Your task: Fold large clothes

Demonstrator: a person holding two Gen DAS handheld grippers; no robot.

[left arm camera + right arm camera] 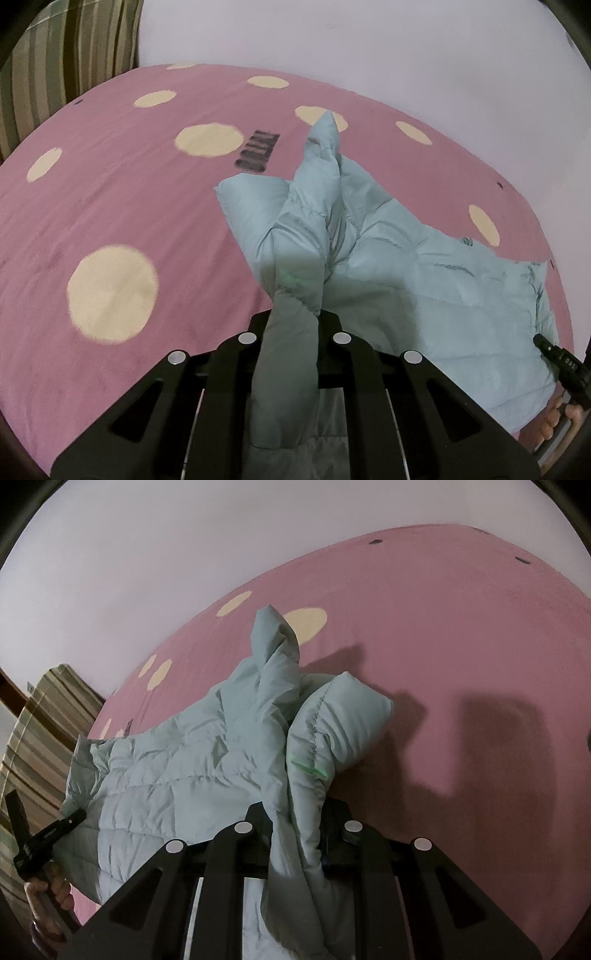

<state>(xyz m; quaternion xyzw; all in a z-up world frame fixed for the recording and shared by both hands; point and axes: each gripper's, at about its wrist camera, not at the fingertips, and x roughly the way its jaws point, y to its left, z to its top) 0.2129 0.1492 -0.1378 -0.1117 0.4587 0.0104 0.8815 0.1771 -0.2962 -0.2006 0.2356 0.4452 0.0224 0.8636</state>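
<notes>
Pale blue puffer jacket (388, 258) lay mid-frame on the pink dotted bedspread (110, 192). Left gripper (295, 317) and right gripper (299, 812) each pinched 1 bunched edge; best lifted level, evenly.

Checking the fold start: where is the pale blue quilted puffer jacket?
The pale blue quilted puffer jacket lies on the pink spotted bedsheet, pinched by both grippers.

The bed (110, 206) had a pink cover with big cream dots on it. A pale blue puffy jacket (424, 266) lay bunched up on it, with a small dark ribbed thing (257, 151) just beside it.
</notes>
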